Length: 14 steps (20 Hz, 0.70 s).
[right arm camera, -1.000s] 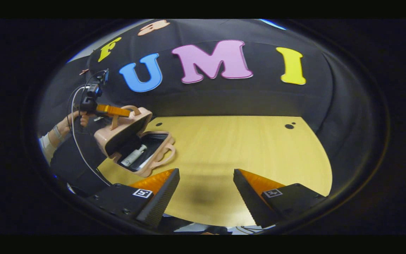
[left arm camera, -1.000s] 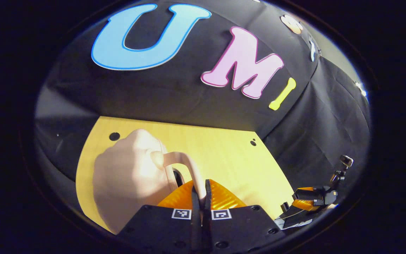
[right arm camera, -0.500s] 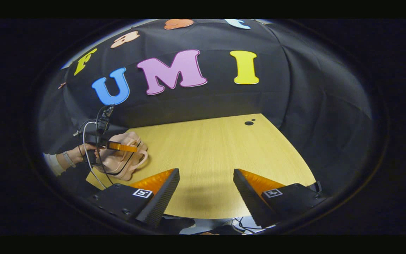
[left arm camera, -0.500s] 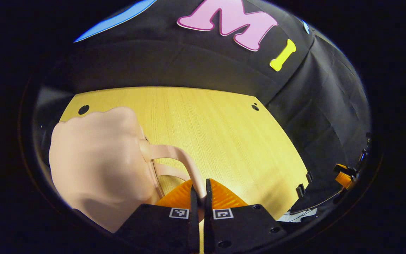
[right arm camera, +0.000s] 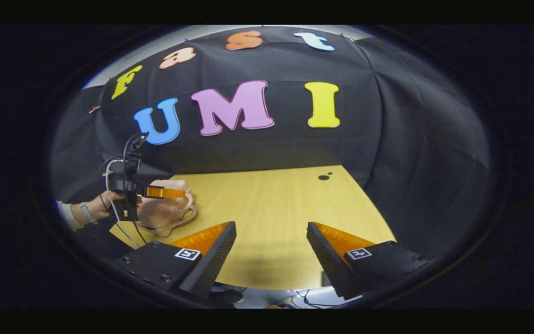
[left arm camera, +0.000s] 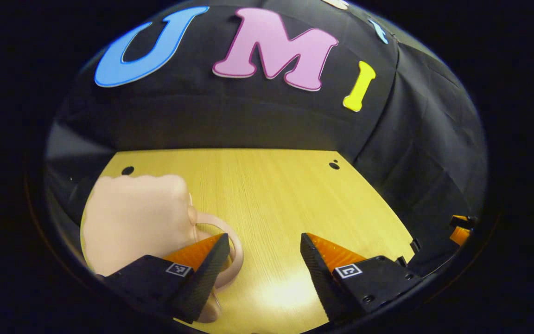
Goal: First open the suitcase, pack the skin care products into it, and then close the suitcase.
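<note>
The left gripper (left arm camera: 263,260) has its two fingers spread wide with nothing between them, only bare tabletop showing in the gap. Its left finger (left arm camera: 204,273) hangs just over the looped handle (left arm camera: 230,250) of the small pale pink plastic suitcase (left arm camera: 137,222), and from the left gripper view I cannot tell whether the finger touches the loop or merely passes above it. The suitcase lies flat on the light yellow wooden table (left arm camera: 276,195) with its lid down, its rounded pink shell filling the near left part of the tabletop, the handle loops pointing toward the middle of the table. No skin care products can be seen from outside the shell. Farther off in the right gripper view, the same left gripper (right arm camera: 167,192) shows above the pink suitcase (right arm camera: 167,215), held by a person's hand (right arm camera: 104,204) with a light sleeve cuff and a band at the wrist, a thin cable trailing down from the tool. The right gripper (right arm camera: 270,253) is also wide open and holds nothing; it sits well apart from the suitcase, over the near edge of the table (right arm camera: 276,204), with plain wood between its fingers. Two small dark holes (right arm camera: 324,176) mark the far right corner of the tabletop, near the black cloth wall behind it.
</note>
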Each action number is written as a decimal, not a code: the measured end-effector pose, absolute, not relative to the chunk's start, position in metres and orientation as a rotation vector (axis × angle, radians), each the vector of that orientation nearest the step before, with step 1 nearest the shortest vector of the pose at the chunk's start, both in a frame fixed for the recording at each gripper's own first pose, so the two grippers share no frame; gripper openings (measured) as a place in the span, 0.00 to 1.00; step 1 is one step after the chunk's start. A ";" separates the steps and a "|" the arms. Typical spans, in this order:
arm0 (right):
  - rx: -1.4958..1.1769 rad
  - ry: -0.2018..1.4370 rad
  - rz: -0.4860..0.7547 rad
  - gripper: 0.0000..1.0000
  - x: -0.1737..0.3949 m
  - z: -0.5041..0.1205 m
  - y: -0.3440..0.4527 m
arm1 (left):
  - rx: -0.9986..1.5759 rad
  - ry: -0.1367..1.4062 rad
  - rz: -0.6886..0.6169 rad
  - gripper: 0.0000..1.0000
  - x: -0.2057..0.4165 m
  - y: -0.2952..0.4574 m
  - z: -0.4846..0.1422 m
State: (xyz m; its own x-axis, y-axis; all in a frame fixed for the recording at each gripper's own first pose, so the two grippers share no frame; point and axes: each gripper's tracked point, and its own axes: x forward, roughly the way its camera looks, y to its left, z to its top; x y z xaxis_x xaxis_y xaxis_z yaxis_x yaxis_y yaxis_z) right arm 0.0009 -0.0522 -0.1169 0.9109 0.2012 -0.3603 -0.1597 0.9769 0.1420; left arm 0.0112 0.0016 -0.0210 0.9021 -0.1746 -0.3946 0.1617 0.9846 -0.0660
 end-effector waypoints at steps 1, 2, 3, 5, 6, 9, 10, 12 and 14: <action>0.087 0.346 0.200 0.98 0.002 -0.104 -0.058 | -0.026 0.359 -0.159 0.96 0.000 -0.012 -0.004; 0.064 0.307 0.220 0.98 0.002 -0.090 -0.063 | -0.021 0.302 -0.142 0.97 -0.013 -0.025 0.014; 0.043 0.270 0.232 0.97 0.003 -0.077 -0.070 | -0.019 0.246 -0.121 0.97 -0.028 -0.037 0.032; 0.012 0.200 0.257 0.97 0.001 -0.048 -0.078 | -0.022 0.143 -0.067 0.96 -0.063 -0.058 0.065; -0.001 0.172 0.264 0.97 0.000 -0.035 -0.081 | -0.022 0.112 -0.040 0.96 -0.079 -0.068 0.078; -0.027 0.072 0.293 0.97 -0.005 0.005 -0.078 | -0.002 0.014 0.005 0.96 -0.127 -0.093 0.114; -0.035 0.034 0.294 0.97 -0.006 0.018 -0.076 | 0.004 -0.024 0.020 0.96 -0.142 -0.099 0.127; -0.052 -0.040 0.279 0.97 -0.008 0.040 -0.071 | 0.030 -0.091 0.053 0.96 -0.172 -0.106 0.150; -0.049 -0.099 0.269 0.97 -0.012 0.056 -0.060 | 0.073 -0.160 0.091 0.96 -0.196 -0.105 0.174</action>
